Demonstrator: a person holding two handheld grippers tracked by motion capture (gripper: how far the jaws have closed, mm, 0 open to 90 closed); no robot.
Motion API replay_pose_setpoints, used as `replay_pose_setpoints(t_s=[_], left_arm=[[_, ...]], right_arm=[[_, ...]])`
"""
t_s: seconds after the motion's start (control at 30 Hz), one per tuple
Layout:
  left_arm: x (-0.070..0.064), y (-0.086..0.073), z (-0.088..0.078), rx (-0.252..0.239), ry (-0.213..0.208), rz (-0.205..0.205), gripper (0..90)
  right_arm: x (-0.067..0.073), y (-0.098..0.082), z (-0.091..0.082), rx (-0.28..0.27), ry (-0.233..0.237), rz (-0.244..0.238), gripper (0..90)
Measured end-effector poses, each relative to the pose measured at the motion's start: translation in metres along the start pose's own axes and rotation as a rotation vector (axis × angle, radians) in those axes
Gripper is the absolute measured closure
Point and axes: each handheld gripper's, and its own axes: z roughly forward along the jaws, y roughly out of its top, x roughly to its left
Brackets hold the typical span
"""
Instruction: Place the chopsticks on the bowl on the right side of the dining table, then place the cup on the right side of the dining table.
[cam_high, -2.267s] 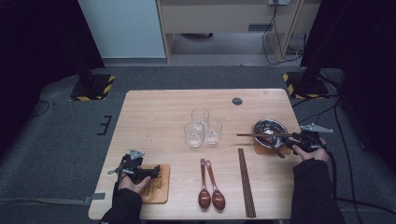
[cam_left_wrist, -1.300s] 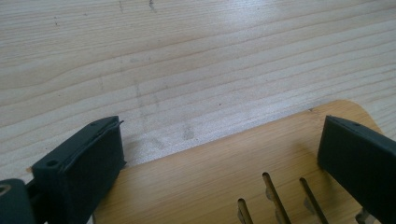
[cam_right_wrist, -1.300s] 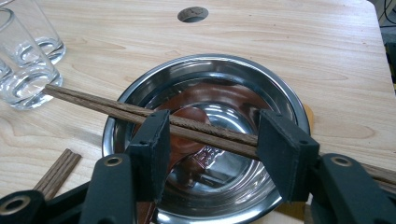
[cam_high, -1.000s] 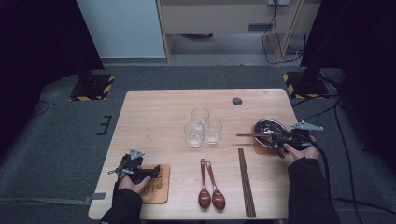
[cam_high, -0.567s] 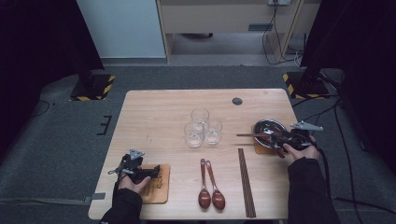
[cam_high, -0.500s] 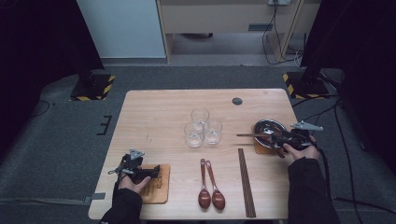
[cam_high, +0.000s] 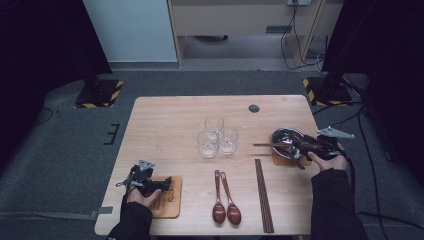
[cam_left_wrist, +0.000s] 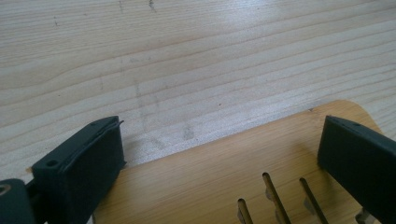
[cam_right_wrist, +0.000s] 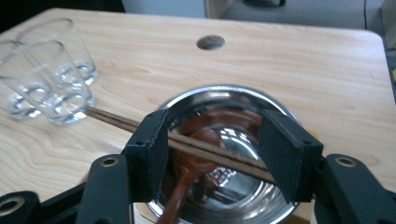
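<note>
A: Right side of the counter (cam_high: 170, 125)?

B: Right hand-held gripper (cam_high: 296, 145) poised at the steel bowl (cam_high: 285, 134), low over its near rim. Jaws apart, clamped on nothing.

A: And the chopsticks (cam_high: 265, 145)?

B: Laid level across the bowl, tips jutting left toward the three glasses (cam_high: 216, 136). In the right gripper view, seen running crosswise behind the right hand-held gripper (cam_right_wrist: 215, 130), from one jaw to the other, over the bowl (cam_right_wrist: 224, 88). Unclear whether brushed by either pad.

A: Anything inside?

B: A brown spoon (cam_right_wrist: 187, 172), bowl end down in the steel, handle toward the gripper, under the chopsticks (cam_right_wrist: 112, 120). Beneath it all, a small mat (cam_high: 279, 159).

A: Left side?

B: Left hand-held gripper (cam_high: 169, 186) resting at the near left corner, on a slotted wooden board (cam_high: 167, 202). Jaws wide apart, gripping nothing. From the left gripper view, left hand-held gripper (cam_left_wrist: 219, 135) straddling the rounded corner of the board (cam_left_wrist: 210, 177), bare wood beyond.

A: Between the two?

B: Two more spoons (cam_high: 224, 200) side by side near the front edge, a second chopstick pair (cam_high: 263, 195) just to their right, untouched.
</note>
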Motion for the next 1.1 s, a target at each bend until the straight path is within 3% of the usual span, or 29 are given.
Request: replay_pose_setpoints(t_s=[0.47,1.1], left_arm=[[0.0,0.0,0.0,0.0,-0.001,-0.001,0.0],[0.0,0.0,0.0,0.0,-0.001,-0.001,0.0]], right_arm=[[0.025,0.026,-0.013,-0.034,0.105,-0.07,41.7],[0.05,0.05,-0.004,-0.022,0.124,-0.137,41.3]])
